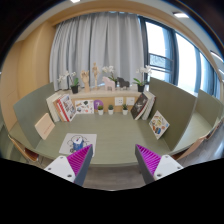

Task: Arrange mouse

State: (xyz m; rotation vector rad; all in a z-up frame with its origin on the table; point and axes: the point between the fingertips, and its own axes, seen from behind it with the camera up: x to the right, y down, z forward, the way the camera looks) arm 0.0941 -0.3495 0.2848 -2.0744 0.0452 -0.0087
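green table beyond the open, empty claw; mouse unseen.

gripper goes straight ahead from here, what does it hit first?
Nothing close. The open gripper points over bare green table; the way looks free up to the cups and books at the far edge, likely first. Depth is hard to judge. No mouse in view.
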